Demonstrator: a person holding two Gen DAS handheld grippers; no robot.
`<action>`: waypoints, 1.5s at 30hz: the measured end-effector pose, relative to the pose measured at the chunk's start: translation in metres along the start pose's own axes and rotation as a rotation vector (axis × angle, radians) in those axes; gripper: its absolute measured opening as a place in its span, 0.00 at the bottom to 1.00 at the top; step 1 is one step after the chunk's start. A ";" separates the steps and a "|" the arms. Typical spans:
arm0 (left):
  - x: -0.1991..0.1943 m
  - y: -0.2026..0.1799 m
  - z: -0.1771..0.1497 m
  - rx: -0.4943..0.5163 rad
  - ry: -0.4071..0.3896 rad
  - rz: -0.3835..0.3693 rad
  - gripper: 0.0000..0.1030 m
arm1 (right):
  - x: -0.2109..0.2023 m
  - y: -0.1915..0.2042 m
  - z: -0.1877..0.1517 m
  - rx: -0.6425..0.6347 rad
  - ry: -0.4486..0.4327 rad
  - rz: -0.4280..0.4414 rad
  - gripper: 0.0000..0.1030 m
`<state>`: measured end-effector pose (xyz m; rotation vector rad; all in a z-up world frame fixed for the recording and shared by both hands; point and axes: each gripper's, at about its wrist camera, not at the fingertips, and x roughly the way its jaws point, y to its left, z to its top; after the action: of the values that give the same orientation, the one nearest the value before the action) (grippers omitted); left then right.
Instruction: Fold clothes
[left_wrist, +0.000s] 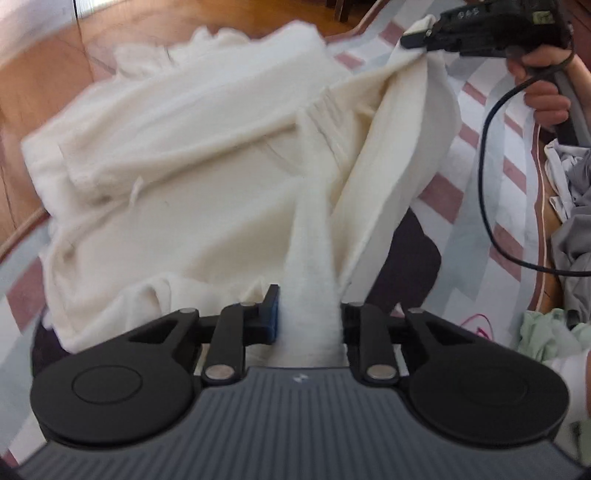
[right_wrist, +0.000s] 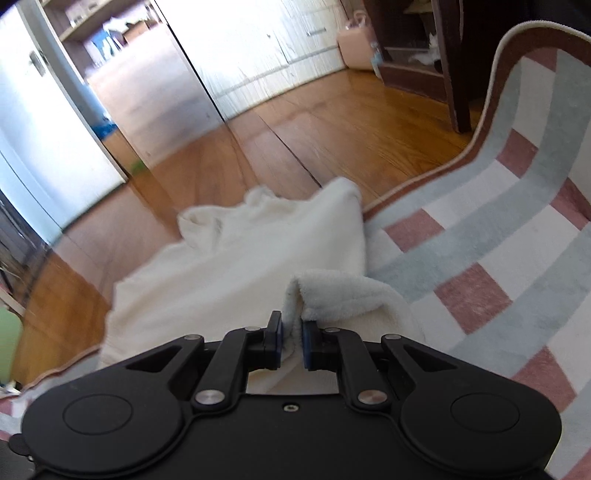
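**A:** Where's the garment sitting?

**B:** The cream sweater (left_wrist: 177, 155) is spread across the striped rug (left_wrist: 517, 177), its far edge spilling onto the wood floor (right_wrist: 295, 122). One side is lifted clear of the rug. More clothes (left_wrist: 576, 206) are heaped at the rug's edge, well apart from it.

**A:** And the claws?

**B:** The left gripper (left_wrist: 308, 317) is closed down on a thick band of fabric that runs up between its fingers. The right gripper (right_wrist: 291, 341) is pinched on a doubled-over edge, and in the left view it holds that edge up above the rug. A hand (left_wrist: 546, 85) is wrapped around its handle.

**A:** How will it handle?

**B:** Soft and limp, I'd judge. It sags between the two grips and creases wherever it's slack. The fluffy pile looks grippy, so slipping seems unlikely, but the bulk means a thin pinch could catch only one layer.

**A:** Best places to hold?

**B:** At edges or corners, two points well apart, so the cloth hangs straight. The frames are blurred, so I can't say whether the held parts are hem, sleeve or shoulder.
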<state>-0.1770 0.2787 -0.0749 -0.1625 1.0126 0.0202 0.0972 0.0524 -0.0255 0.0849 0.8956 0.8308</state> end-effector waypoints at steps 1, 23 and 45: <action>-0.006 -0.002 0.002 0.014 -0.024 0.030 0.17 | 0.001 0.004 0.000 -0.019 0.000 -0.017 0.12; -0.026 0.215 0.082 -0.363 -0.324 0.225 0.51 | 0.115 0.072 0.157 -0.537 0.473 -0.252 0.22; 0.036 0.206 0.080 -0.189 -0.212 0.180 0.55 | 0.137 0.033 0.091 -0.343 0.321 -0.102 0.24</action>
<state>-0.1100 0.4916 -0.0896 -0.2358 0.8100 0.2922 0.1899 0.1912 -0.0444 -0.4007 1.0345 0.9060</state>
